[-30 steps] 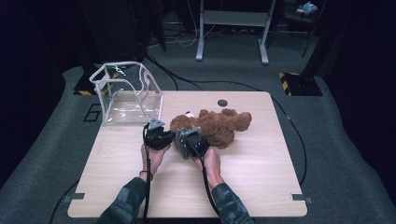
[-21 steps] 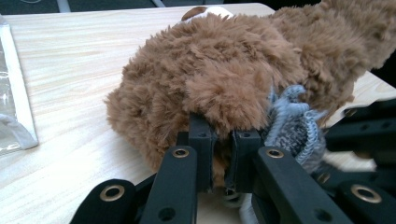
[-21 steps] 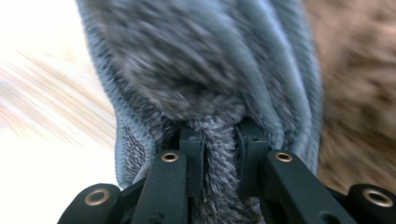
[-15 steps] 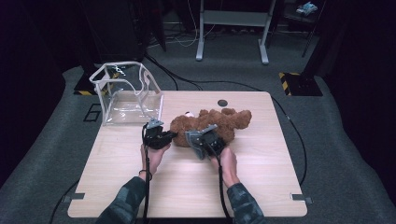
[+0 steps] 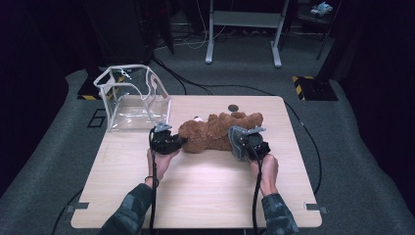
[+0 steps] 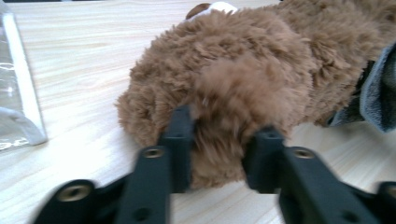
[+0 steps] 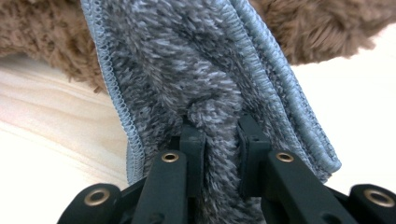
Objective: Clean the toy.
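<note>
While both grippers work at the bear, the scene reads as follows.

Bear: a brown plush bear [image 5: 215, 132] lies on its side across the middle of the table [image 5: 195, 196], its length running left to right in the high view, a pale muzzle patch at its far edge.
Left gripper: the left gripper [image 5: 169, 142] sits at the bear's left end, just in front of the bag; in the left gripper view its jaws are clamped on a rounded tuft of the brown plush [image 6: 224, 116], the fur bulging between and above them.
Right gripper: the right gripper [image 5: 249, 144] sits at the bear's right end; in the right gripper view its jaws are pinched on a fold of grey cloth [image 7: 205, 93], the cloth bunched tight between them.
Cloth: a grey fuzzy cloth with a stitched, lighter edge, standing up against the bear's near side and touching the fur; in the left gripper view it shows at the right edge, beside the bear.
Bag: a clear plastic bag [image 5: 132, 98] with white trim stands open at the far left corner of the table, near the bear's left end but apart from it.
Hands: a person's hands hold the grippers from the near side, with cables trailing back along both forearms.
Disc: a small dark disc [image 5: 233, 107] lies on the table just beyond the bear.
</note>
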Demonstrator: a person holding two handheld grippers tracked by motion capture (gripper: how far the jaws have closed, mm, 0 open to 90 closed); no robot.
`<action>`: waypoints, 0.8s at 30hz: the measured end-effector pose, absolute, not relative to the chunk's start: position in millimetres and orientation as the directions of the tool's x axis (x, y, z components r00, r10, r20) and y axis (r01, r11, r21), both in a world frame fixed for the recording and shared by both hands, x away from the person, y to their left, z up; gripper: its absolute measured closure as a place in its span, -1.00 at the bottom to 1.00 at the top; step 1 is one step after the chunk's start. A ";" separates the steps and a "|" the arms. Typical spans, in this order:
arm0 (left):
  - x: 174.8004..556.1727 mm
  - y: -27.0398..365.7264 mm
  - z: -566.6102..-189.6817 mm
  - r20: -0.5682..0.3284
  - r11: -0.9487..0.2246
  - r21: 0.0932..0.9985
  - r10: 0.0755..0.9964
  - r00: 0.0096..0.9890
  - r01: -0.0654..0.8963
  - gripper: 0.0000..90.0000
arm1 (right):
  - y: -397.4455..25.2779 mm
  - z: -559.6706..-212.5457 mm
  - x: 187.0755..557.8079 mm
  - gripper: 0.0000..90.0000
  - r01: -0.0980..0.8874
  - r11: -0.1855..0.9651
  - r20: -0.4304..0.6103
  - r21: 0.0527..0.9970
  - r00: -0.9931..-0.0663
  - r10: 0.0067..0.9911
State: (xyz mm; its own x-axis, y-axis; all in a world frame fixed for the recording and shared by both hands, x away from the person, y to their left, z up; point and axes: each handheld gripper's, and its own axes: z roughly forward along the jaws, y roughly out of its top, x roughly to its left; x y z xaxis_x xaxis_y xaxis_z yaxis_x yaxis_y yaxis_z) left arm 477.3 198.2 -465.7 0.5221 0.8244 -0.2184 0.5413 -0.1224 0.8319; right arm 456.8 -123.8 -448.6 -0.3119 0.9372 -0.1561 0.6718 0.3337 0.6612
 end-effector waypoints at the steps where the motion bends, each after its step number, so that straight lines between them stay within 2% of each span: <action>1: 477.6 197.5 -464.7 -0.221 -0.122 0.832 0.821 0.526 0.540 0.26 | -124.3 -448.9 457.3 0.69 0.676 0.329 -0.153 0.660 -0.308 0.939; 3: 477.7 195.1 -460.6 -0.229 -0.109 0.834 0.823 0.519 0.540 0.05 | -123.8 -449.9 458.6 0.69 0.675 0.330 -0.149 0.660 -0.312 0.938; 5: 476.3 191.2 -455.4 -0.234 -0.094 0.841 0.825 0.514 0.532 -0.07 | -121.0 -448.8 458.4 0.69 0.671 0.326 -0.142 0.666 -0.315 0.939; 9: 470.9 177.3 -446.4 -0.181 -0.123 0.869 0.823 0.538 0.480 -0.27 | -117.3 -447.8 456.7 0.69 0.673 0.313 -0.129 0.670 -0.310 0.942; 13: 469.1 158.4 -438.2 -0.145 -0.171 0.877 0.797 0.586 0.449 -0.33 | -120.2 -448.2 456.3 0.69 0.676 0.309 -0.124 0.669 -0.308 0.943; 21: 462.6 119.9 -424.3 -0.039 -0.255 0.899 0.763 0.646 0.356 -0.31 | -126.6 -451.9 455.7 0.69 0.686 0.293 -0.100 0.666 -0.307 0.946; 24: 466.4 99.3 -425.6 -0.013 -0.301 0.886 0.744 0.668 0.352 -0.33 | -126.0 -452.5 454.6 0.69 0.684 0.292 -0.097 0.669 -0.310 0.946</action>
